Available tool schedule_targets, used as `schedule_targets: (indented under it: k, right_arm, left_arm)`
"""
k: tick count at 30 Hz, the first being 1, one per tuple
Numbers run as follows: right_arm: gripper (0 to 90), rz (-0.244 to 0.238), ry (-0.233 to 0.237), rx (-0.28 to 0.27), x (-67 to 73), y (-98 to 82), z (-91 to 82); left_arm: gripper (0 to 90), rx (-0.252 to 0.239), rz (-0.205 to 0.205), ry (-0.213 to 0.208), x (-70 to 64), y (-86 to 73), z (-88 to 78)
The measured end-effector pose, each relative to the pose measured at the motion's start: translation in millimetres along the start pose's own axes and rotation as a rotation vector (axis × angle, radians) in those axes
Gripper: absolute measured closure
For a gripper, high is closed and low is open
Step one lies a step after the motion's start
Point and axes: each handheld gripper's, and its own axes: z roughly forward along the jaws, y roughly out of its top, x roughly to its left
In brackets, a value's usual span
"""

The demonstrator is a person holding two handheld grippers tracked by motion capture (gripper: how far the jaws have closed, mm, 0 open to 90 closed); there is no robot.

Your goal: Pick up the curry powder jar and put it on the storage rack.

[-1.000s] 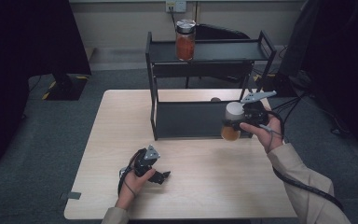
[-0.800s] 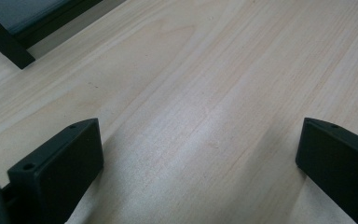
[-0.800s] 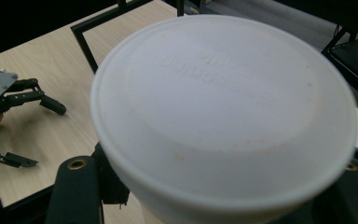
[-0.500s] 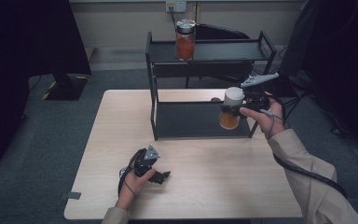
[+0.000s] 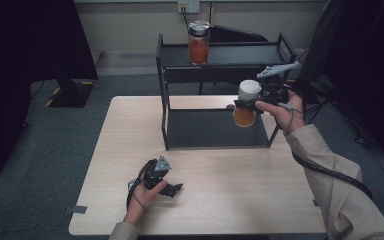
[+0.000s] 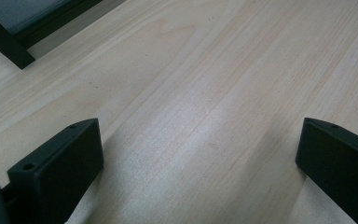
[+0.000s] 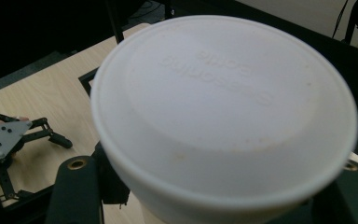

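Left gripper (image 5: 172,189) low at the near left, held in the left hand (image 5: 142,192), forearm entering from the bottom edge; fingers (image 6: 58,168) spread wide apart, nothing between them. Right gripper (image 5: 242,105) held up, arm extended forward in a tan sleeve (image 5: 325,180); its fingers (image 7: 77,186) clamp a jar (image 5: 246,104) below its lid, pointing left.
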Motion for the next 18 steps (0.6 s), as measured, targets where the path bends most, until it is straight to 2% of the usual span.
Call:
schedule_targets:
  k: [9, 18]
  right_arm:
    - [35.3, -0.023, 0.014, -0.006, 1.2, 28.4, -2.9]
    - [35.3, -0.038, 0.008, -0.007, 3.3, 51.6, -9.3]
  left_arm:
    - [0.0, 0.002, 0.0, -0.001, 0.2, 0.4, -0.2]
    - [0.0, 0.002, 0.0, -0.001, 0.2, 0.4, -0.2]
